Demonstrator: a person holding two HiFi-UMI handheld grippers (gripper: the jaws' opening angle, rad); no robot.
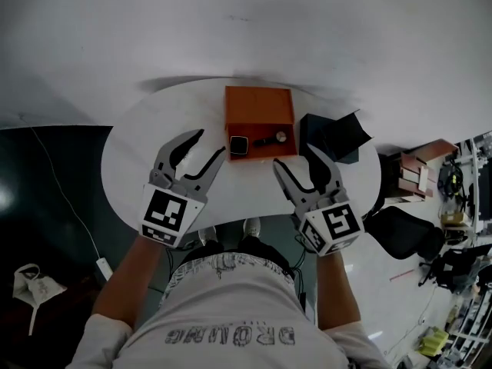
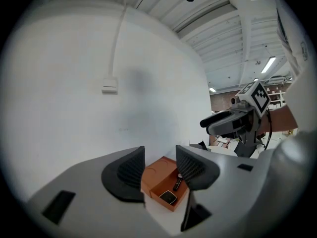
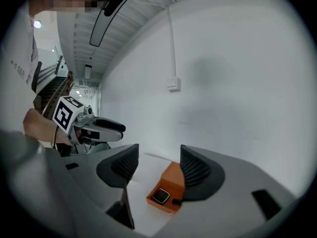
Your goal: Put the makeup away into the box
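An orange box (image 1: 260, 108) lies open on the white round table (image 1: 154, 137), its lid flat behind the tray. In the tray rest a square dark compact (image 1: 239, 146) and a slim dark tube (image 1: 270, 139). My left gripper (image 1: 209, 143) hovers just left of the tray, open and empty. To the tray's right, my right gripper (image 1: 295, 155) is open and empty too. In the left gripper view the box (image 2: 157, 175) shows between the spread jaws of the left gripper (image 2: 159, 168), with the compact (image 2: 169, 197) inside. The right gripper view shows the box (image 3: 174, 178) and the compact (image 3: 160, 196) beyond the right gripper (image 3: 156, 165).
A dark folded bag (image 1: 338, 135) lies on the table right of the box. A black chair (image 1: 403, 233) and cluttered shelves (image 1: 419, 171) stand to the right. A white cable (image 1: 69, 198) runs over the dark floor at left. A grey wall rises behind the table.
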